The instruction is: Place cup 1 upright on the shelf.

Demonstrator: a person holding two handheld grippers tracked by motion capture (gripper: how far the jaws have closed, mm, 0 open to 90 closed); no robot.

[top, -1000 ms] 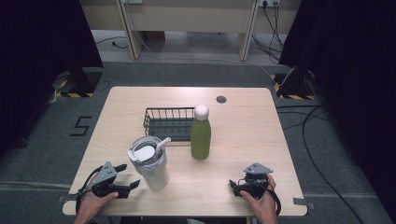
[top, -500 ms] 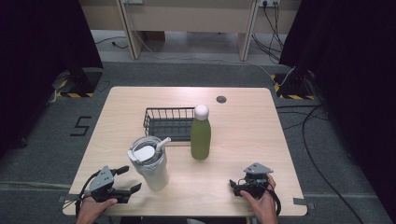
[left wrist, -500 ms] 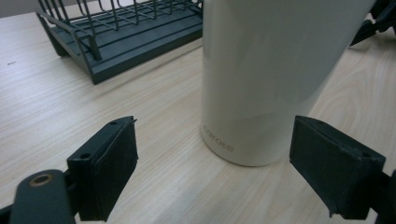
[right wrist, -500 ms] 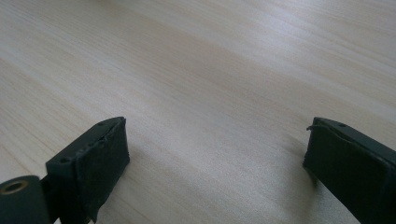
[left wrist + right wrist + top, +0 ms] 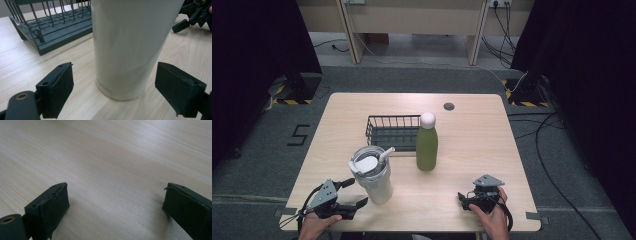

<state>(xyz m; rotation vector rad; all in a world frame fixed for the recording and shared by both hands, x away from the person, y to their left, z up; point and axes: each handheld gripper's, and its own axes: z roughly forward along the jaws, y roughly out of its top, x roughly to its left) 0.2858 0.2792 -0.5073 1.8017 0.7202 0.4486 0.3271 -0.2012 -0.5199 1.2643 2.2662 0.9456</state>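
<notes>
From above I see my left gripper [image 5: 353,194] with jaws apart beside the lidded tumbler [image 5: 373,174], in its own view the tumbler [image 5: 132,45] is cut off above, and my right gripper [image 5: 115,207], jaws apart, faces bare table [image 5: 112,152].

The high view looks forward and down from above the person's edge of the table [image 5: 472,135], taking in the whole top. The left gripper view sits low and close, facing the tumbler [image 5: 130,47] between its spread jaws, with the rack [image 5: 52,25] behind. The right gripper view tilts down at bare wood from very near. High and left views share tumbler [image 5: 374,175], rack [image 5: 392,131] and right gripper [image 5: 192,15].
</notes>
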